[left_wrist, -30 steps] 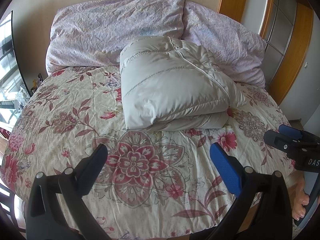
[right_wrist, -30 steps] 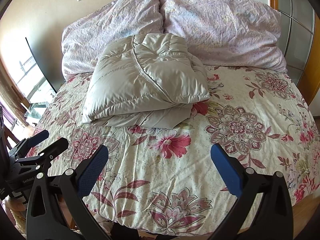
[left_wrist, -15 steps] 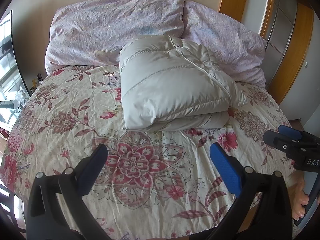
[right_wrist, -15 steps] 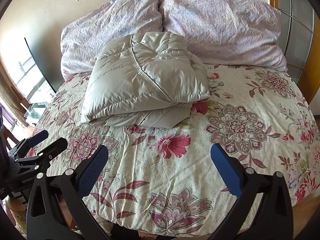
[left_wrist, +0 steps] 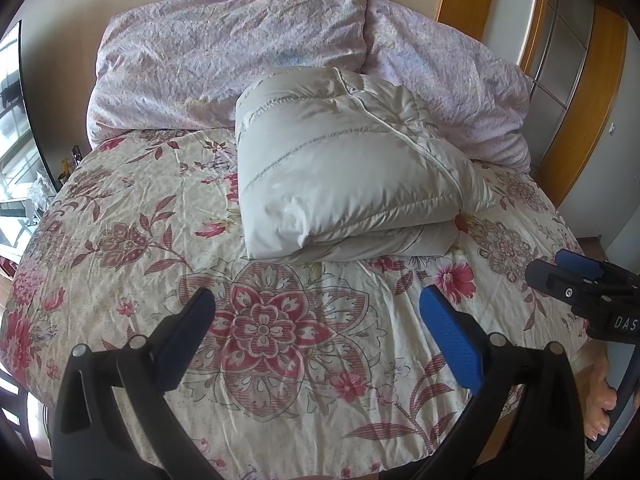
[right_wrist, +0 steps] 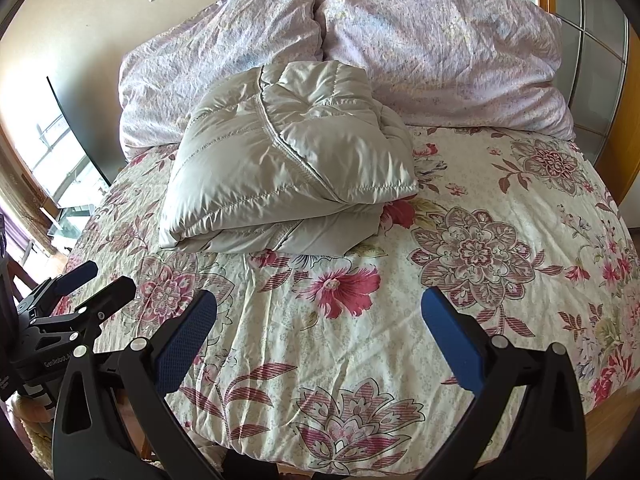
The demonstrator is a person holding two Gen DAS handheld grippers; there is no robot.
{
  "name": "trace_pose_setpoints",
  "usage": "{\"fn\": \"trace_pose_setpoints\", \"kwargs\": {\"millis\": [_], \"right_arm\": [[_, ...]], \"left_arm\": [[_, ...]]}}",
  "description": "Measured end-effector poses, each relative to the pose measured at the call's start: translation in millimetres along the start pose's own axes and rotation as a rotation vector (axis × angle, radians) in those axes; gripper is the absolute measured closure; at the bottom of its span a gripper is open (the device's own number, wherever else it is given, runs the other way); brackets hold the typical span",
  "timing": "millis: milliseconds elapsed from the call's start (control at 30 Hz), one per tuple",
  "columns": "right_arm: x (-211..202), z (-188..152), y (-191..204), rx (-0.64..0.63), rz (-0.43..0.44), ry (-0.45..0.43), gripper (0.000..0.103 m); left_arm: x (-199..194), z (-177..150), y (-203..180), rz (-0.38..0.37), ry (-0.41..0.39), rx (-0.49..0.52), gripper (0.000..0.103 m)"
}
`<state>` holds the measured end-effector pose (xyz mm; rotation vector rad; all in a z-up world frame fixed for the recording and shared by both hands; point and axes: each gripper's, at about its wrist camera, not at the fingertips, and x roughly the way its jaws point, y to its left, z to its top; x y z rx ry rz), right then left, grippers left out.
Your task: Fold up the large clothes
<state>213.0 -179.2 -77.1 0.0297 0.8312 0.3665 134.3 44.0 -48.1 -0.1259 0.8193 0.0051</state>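
Note:
A pale grey puffer jacket (left_wrist: 344, 168) lies folded in a thick bundle on the floral bedspread (left_wrist: 120, 208), its far end against the pillows. It also shows in the right wrist view (right_wrist: 288, 168). My left gripper (left_wrist: 318, 312) is open and empty, held back over the near part of the bed, well short of the jacket. My right gripper (right_wrist: 320, 312) is open and empty too, over the near edge of the bed. Each gripper shows at the side of the other's view, the right one (left_wrist: 576, 280) and the left one (right_wrist: 80, 296).
Two lilac pillows (right_wrist: 224, 44) (right_wrist: 440, 40) lean on the wall at the head of the bed. A wooden frame with glass panels (left_wrist: 568, 52) stands at the right. A window (right_wrist: 52, 152) is at the left. A bare foot (left_wrist: 600, 404) shows by the bed's right edge.
Both views have barely shifted; the jacket sits slightly higher in the right wrist view. Nothing was grasped or released.

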Motion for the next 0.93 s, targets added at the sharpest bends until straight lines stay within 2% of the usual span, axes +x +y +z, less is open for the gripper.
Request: {"fn": "trace_pose_setpoints", "kwargs": {"millis": [933], "right_arm": [[1.7,-0.4,-3.4,0.008,0.0,0.006,0.001]], "left_arm": [[1.4,1.4,-2.9,-0.013,0.006,0.015,0.002]]}}
